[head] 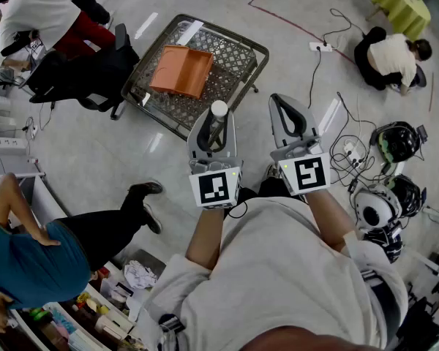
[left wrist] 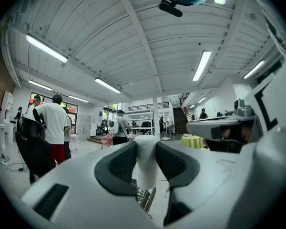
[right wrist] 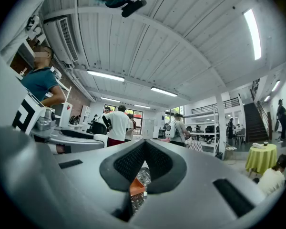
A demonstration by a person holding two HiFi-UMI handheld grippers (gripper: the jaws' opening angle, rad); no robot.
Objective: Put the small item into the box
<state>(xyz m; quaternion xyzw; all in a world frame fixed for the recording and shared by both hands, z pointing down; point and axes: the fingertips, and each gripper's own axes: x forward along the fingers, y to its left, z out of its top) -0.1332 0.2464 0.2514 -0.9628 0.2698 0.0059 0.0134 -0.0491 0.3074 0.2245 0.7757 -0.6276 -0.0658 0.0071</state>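
The left claw [head: 216, 120] is closed on the small item [head: 219, 109], a white cylinder with a rounded top. In the left gripper view, both dark pads of this claw [left wrist: 146, 151] press against the sides of the item [left wrist: 146, 163], which stands upright between them. The right claw [head: 287, 102] carries nothing. In the right gripper view, its pads [right wrist: 144, 147] meet at the tips.

Both bare forearms reach forward from the person's chest. They run side by side and close together, with the marker cubes facing up.

In the head view, the held item sits at the near edge of the wire-mesh worktop [head: 256, 50]. The orange box [head: 181, 69] lies open further in, toward the worktop's left half. The right claw hangs over bare floor just off the worktop's near right corner.

A black chair [head: 88, 75] stands against the worktop's left side. Cables [head: 322, 57] trail over the floor to the right, and helmets [head: 395, 141] are grouped beyond them. A standing person's legs [head: 117, 221] are at the lower left. The floor between the person and the worktop is open.
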